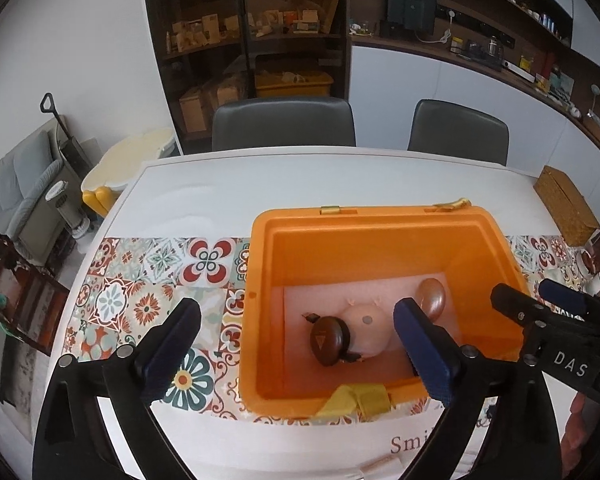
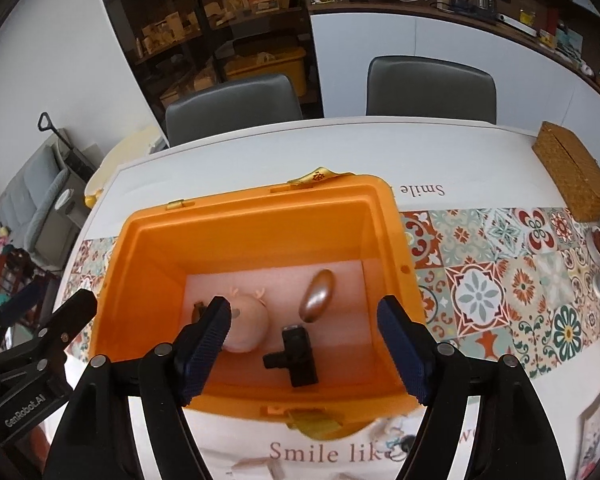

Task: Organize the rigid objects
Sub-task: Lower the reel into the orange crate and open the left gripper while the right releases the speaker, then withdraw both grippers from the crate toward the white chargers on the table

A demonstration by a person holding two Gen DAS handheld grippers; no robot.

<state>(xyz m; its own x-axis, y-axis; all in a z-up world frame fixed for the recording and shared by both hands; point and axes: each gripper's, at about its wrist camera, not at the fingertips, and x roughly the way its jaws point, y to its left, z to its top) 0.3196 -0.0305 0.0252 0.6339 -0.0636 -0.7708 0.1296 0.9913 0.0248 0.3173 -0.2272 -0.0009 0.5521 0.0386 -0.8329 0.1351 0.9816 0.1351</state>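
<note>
Both of my grippers hang over the near edge of the orange box [image 2: 260,216] with nothing in them: my left gripper [image 1: 296,344] has its blue pads wide apart, and my right gripper [image 2: 306,346] is just as wide. Down on the pale pink floor of the box I see a round pink pig toy [image 2: 248,328], a shiny gold egg [image 2: 318,296] near the right wall, a black T-shaped thing [image 2: 296,356], and a brown round thing [image 1: 326,342] touching the pig, maybe a wooden top. Under the box is a white table [image 1: 204,192] with a bright tile-pattern mat [image 2: 492,280], and a woven box [image 2: 572,176] sits far off by the right edge.
</note>
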